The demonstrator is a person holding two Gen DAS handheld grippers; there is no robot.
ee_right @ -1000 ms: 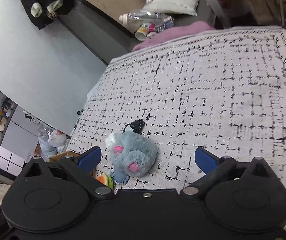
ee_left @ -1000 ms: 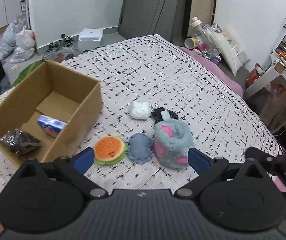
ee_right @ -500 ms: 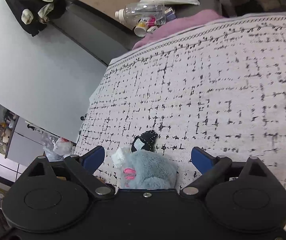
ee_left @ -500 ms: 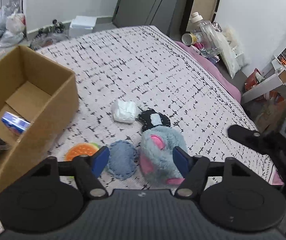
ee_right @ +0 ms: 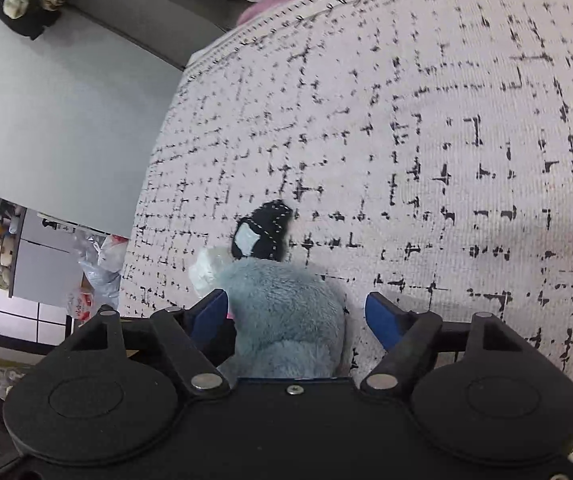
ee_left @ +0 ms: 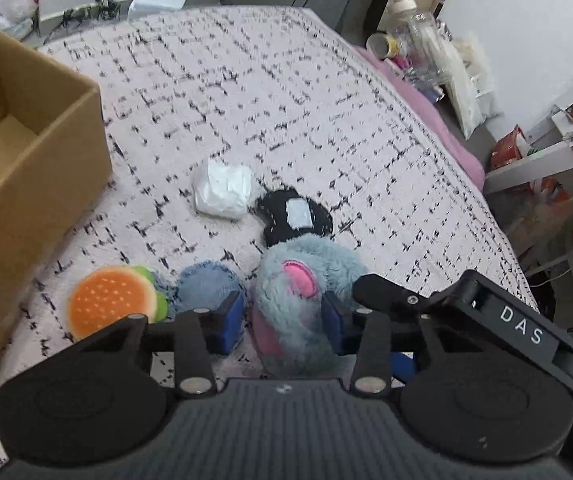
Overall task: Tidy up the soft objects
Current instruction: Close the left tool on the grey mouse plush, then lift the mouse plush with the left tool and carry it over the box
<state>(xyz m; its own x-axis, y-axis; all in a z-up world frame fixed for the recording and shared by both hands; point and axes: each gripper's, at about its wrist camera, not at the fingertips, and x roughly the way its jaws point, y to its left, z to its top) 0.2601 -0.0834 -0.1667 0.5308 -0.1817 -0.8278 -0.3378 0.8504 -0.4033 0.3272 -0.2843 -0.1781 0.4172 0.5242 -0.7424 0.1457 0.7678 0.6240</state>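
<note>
Plush fur filled the space between both pairs of fingers: the grey-blue plush toy (ee_left: 306,300) with pink patches lay on the patterned bedspread (ee_left: 286,100) directly ahead of the left gripper (ee_left: 282,316), whose blue pads (ee_left: 230,320) had come in against its flanks and appeared to be pressing into the pile, so I judged that gripper closed on the toy. From the other side the right gripper (ee_right: 298,316) straddled the same toy (ee_right: 286,312); its left pad sat at the fur, but its right pad (ee_right: 380,318) stood clear with bedspread showing in the gap, so its jaws were parted and held nothing. The toy's long axis seemed to run roughly away from the left wrist camera, along the fingers, which suited a squeeze across its narrower width. The left gripper was therefore the one that mattered for the lift, and the cardboard box (ee_left: 46,152) stood open to its left, near but not touching the toys. Between toy and box lay a blue round cushion (ee_left: 206,288) just beside the left pad and an orange burger toy (ee_left: 112,300) beyond it; a white bundle (ee_left: 222,192) and a black pouch (ee_left: 294,216) lay farther off. Any carry toward the box would likely need to rise over those neighbours, and soft fur might slip from a shallow pinch.
</note>
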